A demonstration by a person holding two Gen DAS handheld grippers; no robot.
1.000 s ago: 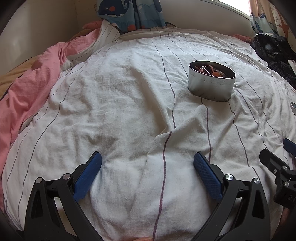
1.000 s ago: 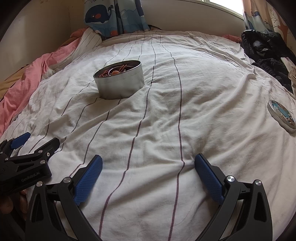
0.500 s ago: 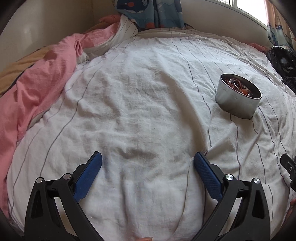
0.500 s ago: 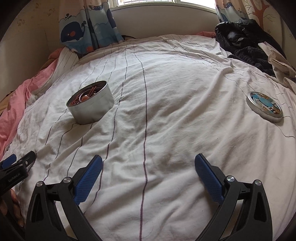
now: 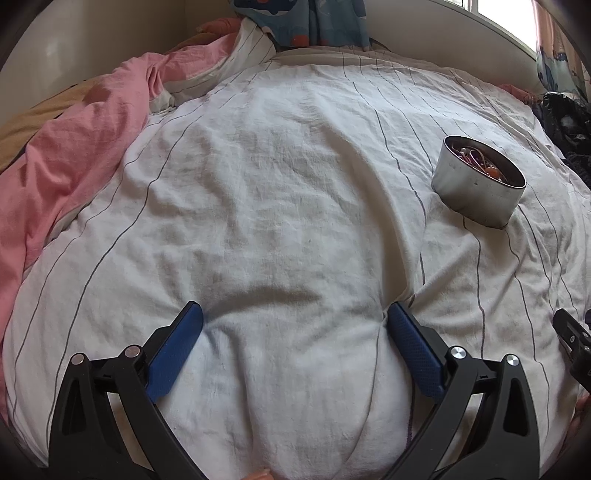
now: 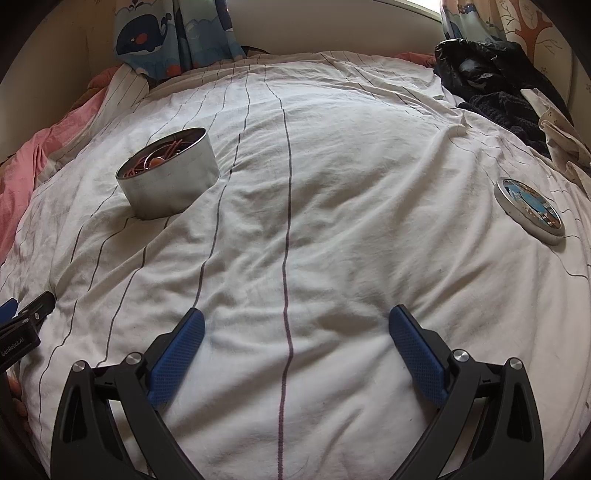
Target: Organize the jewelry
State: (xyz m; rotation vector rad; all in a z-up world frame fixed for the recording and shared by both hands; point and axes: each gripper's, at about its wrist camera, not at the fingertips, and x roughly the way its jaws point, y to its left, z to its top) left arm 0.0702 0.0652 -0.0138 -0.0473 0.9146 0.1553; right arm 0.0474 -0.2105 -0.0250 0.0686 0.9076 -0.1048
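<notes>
A round metal tin (image 5: 477,185) holding tangled pink and orange jewelry (image 5: 480,162) sits on the striped white bedsheet, up and to the right of my left gripper (image 5: 293,317). That gripper is open, low over the sheet, nothing between its blue pads. In the right wrist view the same tin (image 6: 169,174) lies far left, and its lid (image 6: 529,209) with a blue picture lies flat at the right. My right gripper (image 6: 295,319) is open and holds nothing. The jewelry (image 6: 159,159) sits inside the tin.
A pink blanket (image 5: 70,147) is bunched along the bed's left side. Dark clothes (image 6: 491,88) are piled at the back right corner. Whale-print curtains (image 6: 173,29) hang behind the bed. The other gripper's tip (image 6: 26,317) shows at the left edge.
Both views have swung: in the left view the tin slid from centre toward the right; in the right view the lid and tin shifted as the gripper turned and dropped slightly. Both stayed open.
</notes>
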